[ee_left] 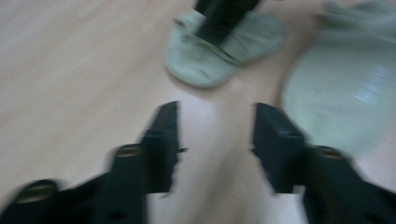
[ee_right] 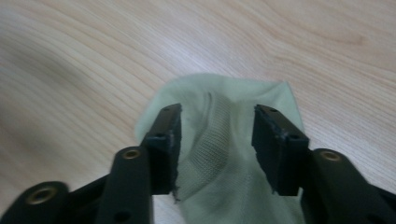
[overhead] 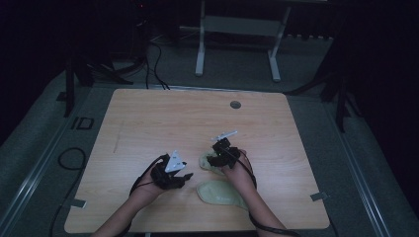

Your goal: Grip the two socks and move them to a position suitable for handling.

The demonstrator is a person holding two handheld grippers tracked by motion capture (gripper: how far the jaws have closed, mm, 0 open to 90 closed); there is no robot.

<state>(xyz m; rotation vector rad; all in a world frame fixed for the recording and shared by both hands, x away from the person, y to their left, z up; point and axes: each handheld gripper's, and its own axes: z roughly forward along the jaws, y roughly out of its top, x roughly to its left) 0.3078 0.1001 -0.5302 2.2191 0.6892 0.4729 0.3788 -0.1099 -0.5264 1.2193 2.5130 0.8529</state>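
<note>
Near sock: a pale green sock (overhead: 222,193) lies flat on the wooden bench (overhead: 148,123), at the front edge beside the person's right forearm; in the left gripper view it is the broad, smooth shape (ee_left: 341,93) at the right.
Far sock: a second pale green sock (ee_right: 224,154), rumpled, lies just beyond the near sock, further from the person; a raised fold of its knit runs up between the jaws in the right gripper view.
Right claw: the right claw (ee_right: 217,140) stands over the far sock with its jaws wide apart, one either side of the fold, gripping nothing.
Left claw: the left claw (ee_left: 215,144) is to the left of the near sock, jaws wide apart and empty above bare bench; its view is blurred.
Landmark: a round grommet (overhead: 235,104) sits in the bench well beyond the far sock.
Risk, thin pinch: if the right claw's jaws meet on the fold alone, I judge they may catch a single layer, so the sock would dangle or slip free when raised.
Risk, dragging: jaw tips pressed down on the fabric could bunch it further or push it along the bench.
Risk, crowding: the two claws are near each other beside the socks; the left claw could bump the right one or its cable.
</note>
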